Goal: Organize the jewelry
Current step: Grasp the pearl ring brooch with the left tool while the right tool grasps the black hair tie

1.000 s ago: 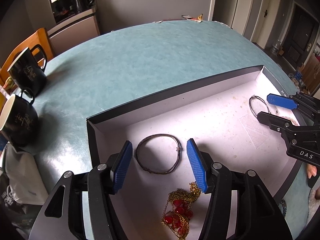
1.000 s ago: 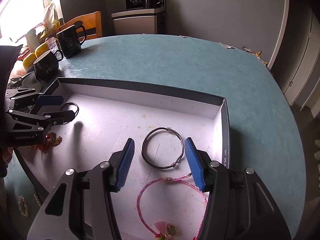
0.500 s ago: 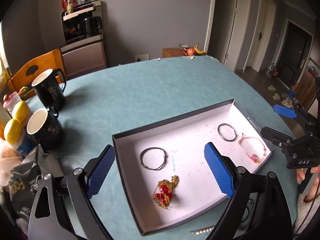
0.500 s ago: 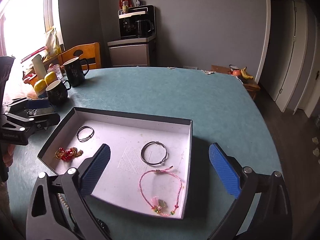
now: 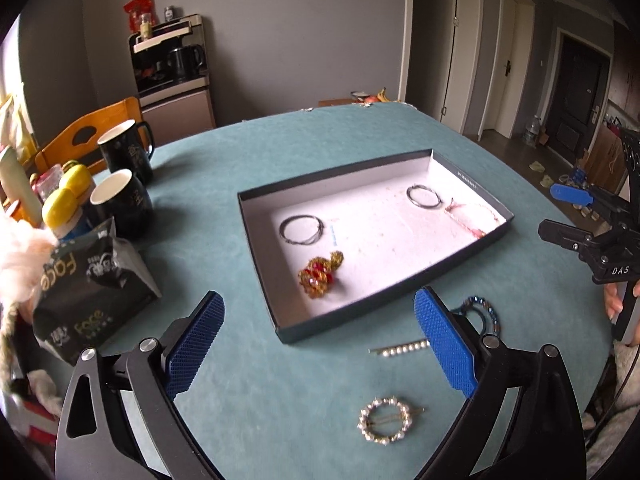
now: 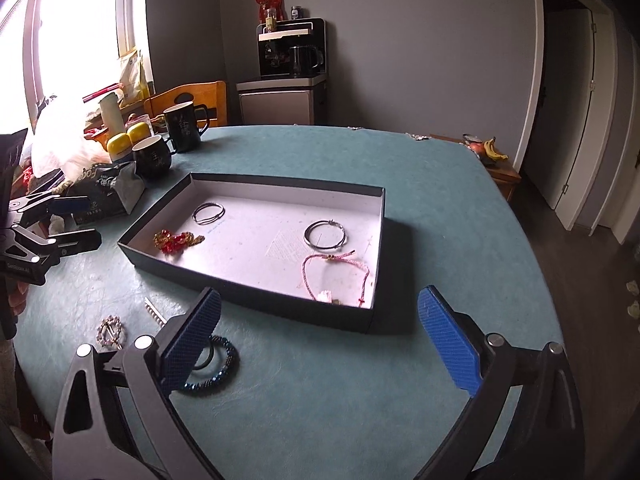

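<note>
Grippers, left (image 5: 316,354) and right (image 6: 320,346), both spread, empty. Four pieces boxed (halfway, I reckon); next I'd grab the dark blue beaded bracelet (image 6: 216,364).

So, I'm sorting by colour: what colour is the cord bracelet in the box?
Pink cord bracelet, clearest in the right wrist view.

- Grey walls (image 6: 400,40) enclose a round teal table (image 6: 440,200).
- Daylight floods a window (image 6: 72,20) at left.
- A wooden chair (image 6: 200,94) stands beside a cabinet (image 6: 280,102).
- White doors (image 5: 516,64) line the right.
</note>
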`<state>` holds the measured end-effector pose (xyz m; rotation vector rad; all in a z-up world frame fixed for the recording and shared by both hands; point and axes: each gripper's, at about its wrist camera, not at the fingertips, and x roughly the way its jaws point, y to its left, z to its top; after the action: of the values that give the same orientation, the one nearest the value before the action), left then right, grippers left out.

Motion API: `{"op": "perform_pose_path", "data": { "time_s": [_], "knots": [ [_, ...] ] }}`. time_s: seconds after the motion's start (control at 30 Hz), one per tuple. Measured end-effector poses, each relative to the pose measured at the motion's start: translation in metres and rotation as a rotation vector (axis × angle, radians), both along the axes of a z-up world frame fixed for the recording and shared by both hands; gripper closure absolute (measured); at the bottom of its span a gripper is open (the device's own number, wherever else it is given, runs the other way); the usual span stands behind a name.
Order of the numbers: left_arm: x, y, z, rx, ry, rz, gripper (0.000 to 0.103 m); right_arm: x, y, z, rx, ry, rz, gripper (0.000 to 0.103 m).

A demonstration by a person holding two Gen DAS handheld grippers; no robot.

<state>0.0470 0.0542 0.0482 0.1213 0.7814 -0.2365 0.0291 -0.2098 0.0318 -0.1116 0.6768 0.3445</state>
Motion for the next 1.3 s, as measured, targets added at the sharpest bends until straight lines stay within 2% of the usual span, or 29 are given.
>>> {"op": "perform_pose_path", "data": {
  "time_s": [0.27, 0.4, 0.6, 0.83, 0.93, 1.0, 1.17, 1.3],
  "knots": [
    [-0.037, -0.004, -0.043, -0.012, 0.087, -0.020, 0.005, -0.020, 0.007, -0.029, 0.000, 0.080, 0.040, 0.006],
    [-0.050, -0.007, -0.052, -0.038, 0.102, -0.050, 0.005, -0.027, 0.014, -0.034, 0.004, 0.097, 0.071, 0.006],
    [-0.056, -0.019, -0.064, -0.006, 0.113, -0.096, 0.006, -0.035, 0.028, -0.039, -0.016, 0.105, 0.124, 0.006],
    [-0.057, -0.019, -0.066, -0.014, 0.116, -0.118, 0.009, -0.034, 0.031, -0.045, -0.024, 0.125, 0.134, 0.006],
    [-0.059, -0.023, -0.068, 0.009, 0.110, -0.141, 0.016, -0.034, 0.032, -0.046, -0.023, 0.128, 0.143, 0.006],
    [-0.060, -0.026, -0.071, 0.025, 0.121, -0.159, 0.034, -0.033, 0.035, -0.046, -0.021, 0.127, 0.158, 0.006],
    [-0.061, -0.024, -0.070, 0.021, 0.117, -0.173, 0.045, -0.034, 0.044, -0.045, -0.013, 0.123, 0.210, 0.006],
    [-0.060, -0.020, -0.070, 0.007, 0.119, -0.165, 0.050, -0.032, 0.054, -0.045, -0.016, 0.124, 0.235, 0.013]
  ]
}}
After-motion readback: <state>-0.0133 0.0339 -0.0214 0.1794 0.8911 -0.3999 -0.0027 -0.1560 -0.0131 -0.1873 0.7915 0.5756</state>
